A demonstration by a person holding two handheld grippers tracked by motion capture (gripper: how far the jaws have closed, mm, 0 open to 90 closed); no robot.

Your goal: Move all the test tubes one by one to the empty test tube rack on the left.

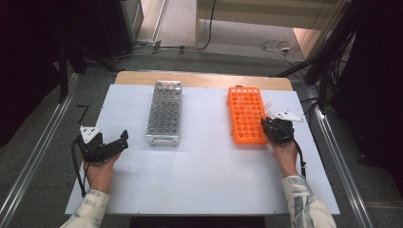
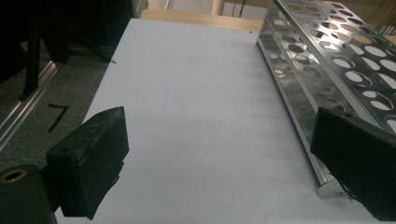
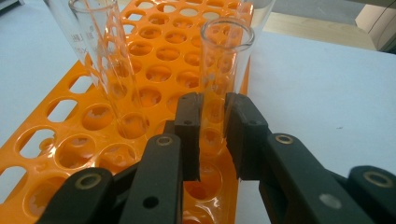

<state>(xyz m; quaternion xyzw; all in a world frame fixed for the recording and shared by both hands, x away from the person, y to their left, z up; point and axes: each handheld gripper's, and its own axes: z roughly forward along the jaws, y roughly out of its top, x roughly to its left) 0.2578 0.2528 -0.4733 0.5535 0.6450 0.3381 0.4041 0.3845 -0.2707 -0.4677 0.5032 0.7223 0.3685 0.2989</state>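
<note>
Right gripper clamping upright tube standing in orange rack; tube axis vertical, extraction straight up. Left gripper idling open, farther off.

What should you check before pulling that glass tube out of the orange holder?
1. Right gripper shut on the glass tube: ok.
2. Tube standing upright in the orange rack: ok.
3. Neighbouring tube apart from the jaws: ok.
4. Left gripper open and holding nothing: ok.
5. Metal rack has free holes: ok.
6. Orange rack held down while lifting: not ok, nothing holds it.
</note>
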